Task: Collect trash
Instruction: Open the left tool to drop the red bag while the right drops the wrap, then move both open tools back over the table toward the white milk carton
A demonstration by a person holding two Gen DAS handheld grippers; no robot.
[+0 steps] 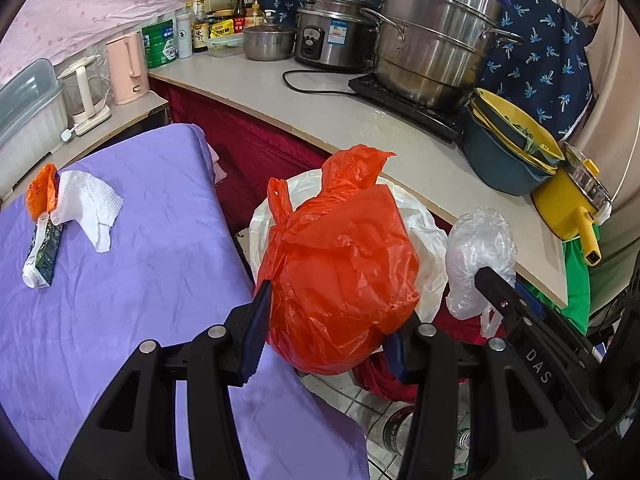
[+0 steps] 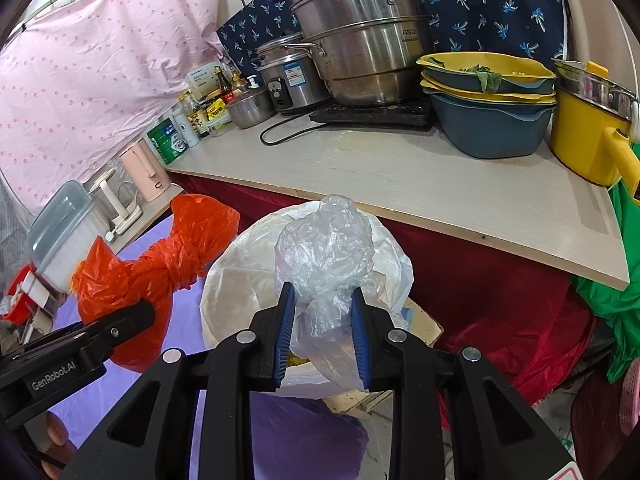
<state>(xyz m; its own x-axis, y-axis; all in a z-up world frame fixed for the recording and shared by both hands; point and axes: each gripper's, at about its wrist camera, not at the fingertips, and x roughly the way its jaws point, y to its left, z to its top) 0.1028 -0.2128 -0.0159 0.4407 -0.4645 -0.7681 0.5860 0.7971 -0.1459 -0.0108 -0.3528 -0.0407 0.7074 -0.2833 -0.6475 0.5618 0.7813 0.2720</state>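
Note:
My left gripper point(image 1: 328, 320) is shut on a tied orange plastic bag point(image 1: 340, 280) and holds it over the white-lined trash bin point(image 1: 424, 224). The orange bag also shows in the right wrist view point(image 2: 160, 268), with the left gripper beside it. My right gripper point(image 2: 323, 332) is shut on a crumpled clear plastic bag point(image 2: 324, 256), held above the white-lined bin point(image 2: 240, 280). The clear bag shows in the left wrist view point(image 1: 480, 252) too. On the purple cloth point(image 1: 120, 280) lie a white tissue point(image 1: 92, 204), a small orange wrapper point(image 1: 40, 192) and a squeezed tube point(image 1: 42, 252).
A counter point(image 2: 400, 176) behind the bin carries steel pots point(image 2: 360, 32), a rice cooker point(image 2: 292, 76), stacked basins point(image 2: 488, 100), a yellow pot point(image 2: 588, 136) and bottles. Pink kettle point(image 1: 126, 68) stands at the left. A red cloth point(image 2: 500, 312) hangs under the counter. Bottles lie on the tiled floor point(image 1: 380, 412).

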